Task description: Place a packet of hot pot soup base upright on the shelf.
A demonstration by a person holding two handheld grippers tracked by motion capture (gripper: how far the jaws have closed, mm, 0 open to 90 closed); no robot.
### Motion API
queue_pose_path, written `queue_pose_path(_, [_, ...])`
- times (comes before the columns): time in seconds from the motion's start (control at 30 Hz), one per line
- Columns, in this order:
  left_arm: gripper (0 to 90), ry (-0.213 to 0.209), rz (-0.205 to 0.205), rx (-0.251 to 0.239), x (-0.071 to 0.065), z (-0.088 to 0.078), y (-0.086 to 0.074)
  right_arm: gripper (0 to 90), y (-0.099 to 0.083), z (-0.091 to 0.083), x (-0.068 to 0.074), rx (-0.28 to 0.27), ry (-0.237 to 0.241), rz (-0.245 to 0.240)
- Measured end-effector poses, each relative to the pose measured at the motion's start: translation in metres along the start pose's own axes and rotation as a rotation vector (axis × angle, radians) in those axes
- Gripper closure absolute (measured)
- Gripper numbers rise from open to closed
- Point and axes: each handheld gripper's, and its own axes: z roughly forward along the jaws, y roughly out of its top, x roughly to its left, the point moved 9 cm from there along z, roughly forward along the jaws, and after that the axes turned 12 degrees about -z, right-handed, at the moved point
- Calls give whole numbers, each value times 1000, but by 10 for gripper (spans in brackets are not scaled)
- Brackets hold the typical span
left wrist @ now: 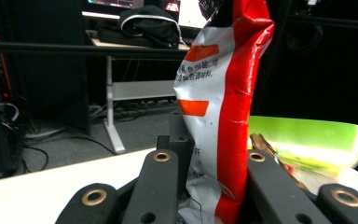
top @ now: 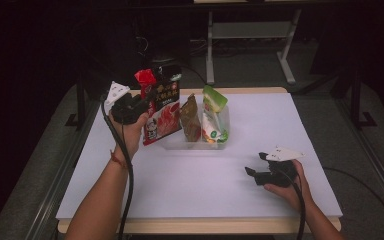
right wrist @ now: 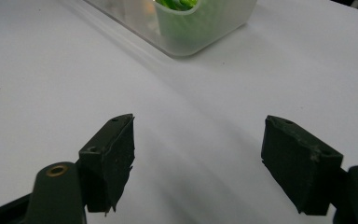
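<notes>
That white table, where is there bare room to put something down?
The white table is bare across its near half, between the two forearms, and along the right side past the clear tub. It is crowded at the back left: packets stand in the tub, and the left tongs hold a red and white packet beside it.

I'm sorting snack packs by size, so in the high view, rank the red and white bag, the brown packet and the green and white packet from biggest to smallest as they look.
1. red and white bag, though it is held up nearer the camera by the left gripper, which may flatter it.
2 and 3. green and white packet and brown packet look too alike to rank.
</notes>
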Motion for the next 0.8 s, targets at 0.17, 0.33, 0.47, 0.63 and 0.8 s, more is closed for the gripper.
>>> queue_pose_path(0.17, [810,21,-23,-10,-1,16,-2,246,1,0,3,0,13,-18])
queue_pose_path(0.33, [810,68,-28,-14,-4,31,-6,246,0,1,5,6,24,-22])
queue_pose_path(0.47, [810,114,-22,-14,-5,47,-11,246,0,1,6,-3,45,-15])
queue_pose_path(0.63, [809,134,-32,-24,-4,55,-13,247,0,2,9,-4,59,-18])
queue_pose_path(0.8, [809,137,-53,-58,-3,58,-15,248,0,3,9,0,55,-31])
